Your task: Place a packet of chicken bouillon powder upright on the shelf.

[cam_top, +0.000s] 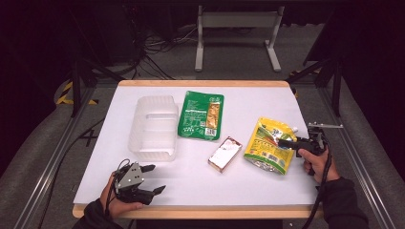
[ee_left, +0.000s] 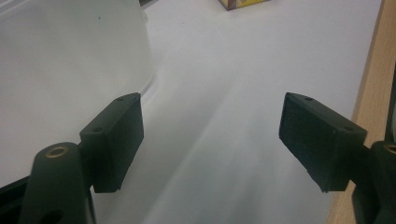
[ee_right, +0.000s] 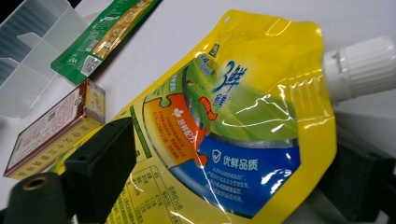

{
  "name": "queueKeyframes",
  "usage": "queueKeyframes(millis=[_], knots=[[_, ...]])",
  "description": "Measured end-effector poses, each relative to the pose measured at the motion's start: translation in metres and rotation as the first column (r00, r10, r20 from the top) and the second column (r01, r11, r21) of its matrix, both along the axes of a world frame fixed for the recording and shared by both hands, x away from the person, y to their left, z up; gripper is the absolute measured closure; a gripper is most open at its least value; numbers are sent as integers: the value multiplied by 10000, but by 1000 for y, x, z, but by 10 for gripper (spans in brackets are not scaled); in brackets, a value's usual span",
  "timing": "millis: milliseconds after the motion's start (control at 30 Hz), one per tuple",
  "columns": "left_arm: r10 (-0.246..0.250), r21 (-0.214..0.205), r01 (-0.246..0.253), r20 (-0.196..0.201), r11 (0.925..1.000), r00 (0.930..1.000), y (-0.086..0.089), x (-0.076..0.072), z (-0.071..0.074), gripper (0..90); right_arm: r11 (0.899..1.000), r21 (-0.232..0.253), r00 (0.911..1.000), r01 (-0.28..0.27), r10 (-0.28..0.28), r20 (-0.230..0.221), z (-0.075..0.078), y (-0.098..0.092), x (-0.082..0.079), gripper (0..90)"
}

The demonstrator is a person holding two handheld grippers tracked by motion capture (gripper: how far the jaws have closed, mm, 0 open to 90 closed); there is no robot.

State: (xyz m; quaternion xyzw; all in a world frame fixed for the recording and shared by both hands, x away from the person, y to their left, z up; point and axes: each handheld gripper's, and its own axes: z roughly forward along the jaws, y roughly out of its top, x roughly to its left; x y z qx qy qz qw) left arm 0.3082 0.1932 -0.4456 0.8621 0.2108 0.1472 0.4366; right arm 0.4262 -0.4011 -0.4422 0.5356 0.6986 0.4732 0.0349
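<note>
A yellow spouted pouch lies at the table's right; in the right gripper view the pouch is close up, with its white cap at the right. My right gripper reaches over the pouch's right edge. In its own view the right gripper stands open, with the pouch's near end between the jaws: one jaw in front of it, the other behind. My left gripper rests near the front left edge, open. Bare table lies between the left gripper jaws.
A clear plastic bin stands just beyond the left gripper, its wall close by. A green flat packet lies mid-table at the back. A small red-and-white box sits left of the pouch. The table's wooden edge runs alongside.
</note>
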Motion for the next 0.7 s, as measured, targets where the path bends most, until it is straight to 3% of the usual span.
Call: queueKeyframes(millis=[100,167,267,367,533,700], knots=[[-48,48,47,6,10000,10000,0,0,0,227,9993,352,9998,-110,115,-144,-2,4,2,311],[-36,49,36,2,10000,10000,-1,0,0,227,9999,158,9999,-33,35,-106,-2,6,3,468],[-40,10,40,22,10000,10000,0,0,0,225,9997,153,9995,-196,192,235,1,5,0,727],[23,-26,-23,2,10000,10000,0,0,0,226,9985,146,9972,-527,518,541,5,7,-3,859],[16,-94,-16,22,10000,10000,1,-1,1,224,9976,-4,9918,-691,688,1081,16,11,-12,890],[31,-110,-30,28,9999,10000,1,0,1,219,9955,-140,9753,-937,946,1997,34,16,-26,900]])
